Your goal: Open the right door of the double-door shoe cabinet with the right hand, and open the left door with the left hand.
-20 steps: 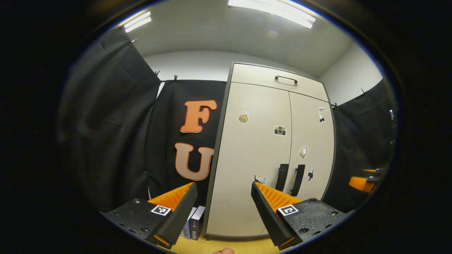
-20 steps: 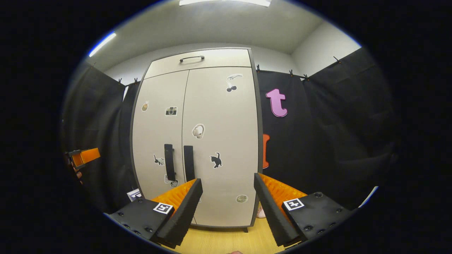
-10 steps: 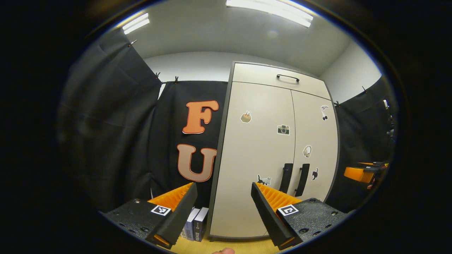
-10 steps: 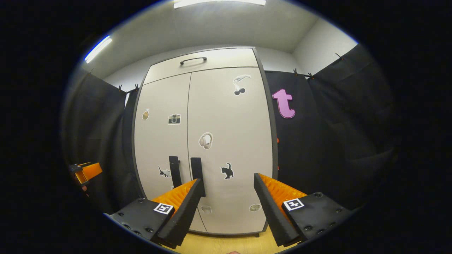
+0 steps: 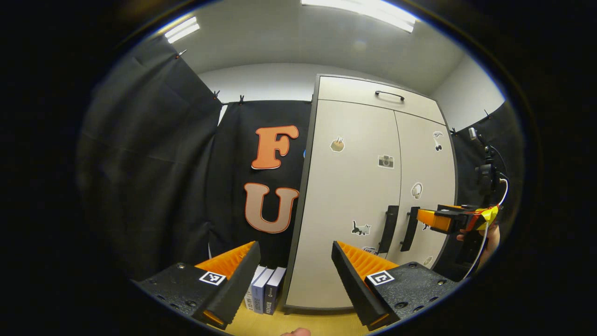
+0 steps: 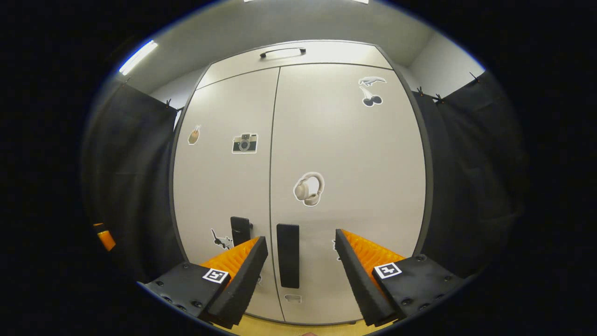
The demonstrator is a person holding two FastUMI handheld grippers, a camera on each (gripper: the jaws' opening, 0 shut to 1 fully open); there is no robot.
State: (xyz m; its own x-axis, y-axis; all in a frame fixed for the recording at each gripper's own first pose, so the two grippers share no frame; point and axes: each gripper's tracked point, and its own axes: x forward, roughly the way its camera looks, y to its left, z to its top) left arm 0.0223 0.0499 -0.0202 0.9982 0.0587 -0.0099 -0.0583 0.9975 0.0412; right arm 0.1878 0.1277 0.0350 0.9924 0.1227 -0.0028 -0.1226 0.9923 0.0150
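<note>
The beige double-door shoe cabinet (image 6: 354, 154) has both doors shut, with stickers on them. Two black vertical handles flank the centre seam: the left door's handle (image 6: 240, 229) and the right door's handle (image 6: 288, 255). In the right gripper view, my right gripper (image 6: 301, 261) is open close before the cabinet, and the right handle stands between its fingers, still ahead of them. In the left gripper view, my left gripper (image 5: 296, 261) is open and farther back, facing the left door (image 5: 345, 200). The right gripper (image 5: 429, 219), held by a hand (image 5: 489, 238), hovers near the handles (image 5: 399, 223).
A few books (image 5: 266, 294) stand on the wooden floor (image 5: 317, 324) against the cabinet's left side. A top drawer with a black handle (image 5: 389, 94) sits above the doors. A camera on a stand (image 5: 485, 168) is at the right. Black cloth walls flank the cabinet.
My right gripper has moved much closer to the cabinet, bringing the right door's handle between its fingers in view. The left gripper drifted slightly. Both doors stay shut.
</note>
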